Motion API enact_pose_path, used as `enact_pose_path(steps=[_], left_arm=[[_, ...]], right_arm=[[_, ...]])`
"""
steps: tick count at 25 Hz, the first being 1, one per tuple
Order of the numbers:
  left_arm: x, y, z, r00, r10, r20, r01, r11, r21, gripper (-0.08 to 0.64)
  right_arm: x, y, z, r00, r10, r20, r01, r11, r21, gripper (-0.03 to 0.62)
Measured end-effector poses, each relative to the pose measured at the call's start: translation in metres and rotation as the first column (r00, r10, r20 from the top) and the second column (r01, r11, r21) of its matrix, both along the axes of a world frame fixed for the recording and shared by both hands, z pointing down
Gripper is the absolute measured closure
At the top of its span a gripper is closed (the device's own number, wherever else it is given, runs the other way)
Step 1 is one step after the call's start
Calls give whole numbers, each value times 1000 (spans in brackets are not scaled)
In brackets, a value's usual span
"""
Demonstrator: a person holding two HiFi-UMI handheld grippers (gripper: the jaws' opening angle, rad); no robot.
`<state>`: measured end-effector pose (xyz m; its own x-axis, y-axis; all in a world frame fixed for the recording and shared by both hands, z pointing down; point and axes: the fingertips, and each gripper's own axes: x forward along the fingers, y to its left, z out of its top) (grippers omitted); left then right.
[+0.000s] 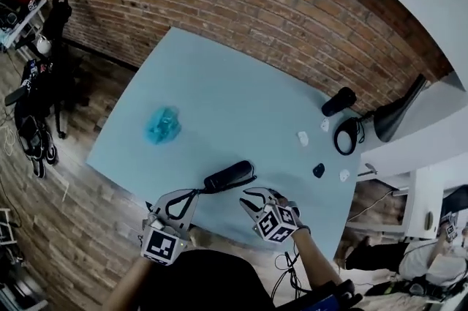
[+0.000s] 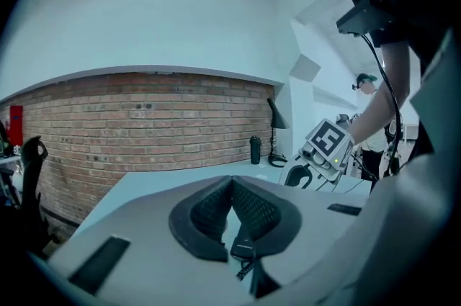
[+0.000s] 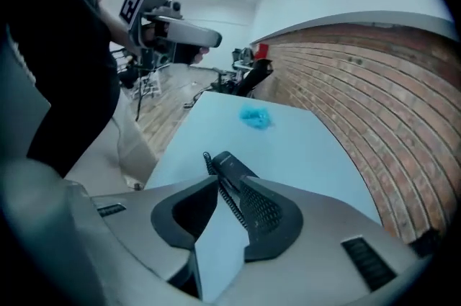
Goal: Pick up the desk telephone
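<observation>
Telephone handset point(image 1: 229, 175) lies near table point(image 1: 219, 97) front edge, coiled cord point(image 3: 230, 204) attached; rigid, light, smooth plastic, likely slippery, grab across slim middle. Left gripper point(image 2: 232, 182) fingers closed, empty; right gripper point(image 3: 229, 183) fingers narrowly apart, cord seen between

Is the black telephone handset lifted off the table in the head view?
No, the handset lies flat on the light blue table, close to its near edge.
</observation>
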<state>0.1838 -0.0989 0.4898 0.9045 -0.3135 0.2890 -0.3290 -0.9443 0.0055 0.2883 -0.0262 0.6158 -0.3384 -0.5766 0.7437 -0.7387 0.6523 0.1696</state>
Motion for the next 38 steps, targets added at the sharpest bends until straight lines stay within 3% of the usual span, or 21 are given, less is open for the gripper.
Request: enact_pose_path(steps=[3,8,11,16,23,29,35,38], left_arm=[[-12,-9,3,999,-50,-11,50,999,9,537],[-46,-26,16,983,-186,-12,184,981,-67,537],[-64,-33,22,972,-233,-8,231,967,-107,537],[-87,-45,18,961,-277,-5,275,957,-93,537],[-114,-51,23,950,-311,21,312,946,-87,537],[-136,-53,25,943,-333,26,333,936,-111,537],[-147,-57,30,938,-345,33,347,931,-113,537],[-155,-60,30,933,-359,38,360,925,-116,537]], right_arm=[[2,-9,9,982,-166,-90,159,984,-77,470],[7,-37,30,890,-392,-232,357,916,-182,394],[7,-49,43,836,-469,-283,417,880,-228,360],[10,-59,67,731,-598,-329,496,797,-345,333],[6,-66,96,639,-685,-350,538,723,-433,306],[-2,-62,120,592,-734,-334,551,670,-497,304],[4,-64,136,576,-744,-339,531,656,-537,304],[5,-63,144,596,-729,-336,500,665,-555,304]])
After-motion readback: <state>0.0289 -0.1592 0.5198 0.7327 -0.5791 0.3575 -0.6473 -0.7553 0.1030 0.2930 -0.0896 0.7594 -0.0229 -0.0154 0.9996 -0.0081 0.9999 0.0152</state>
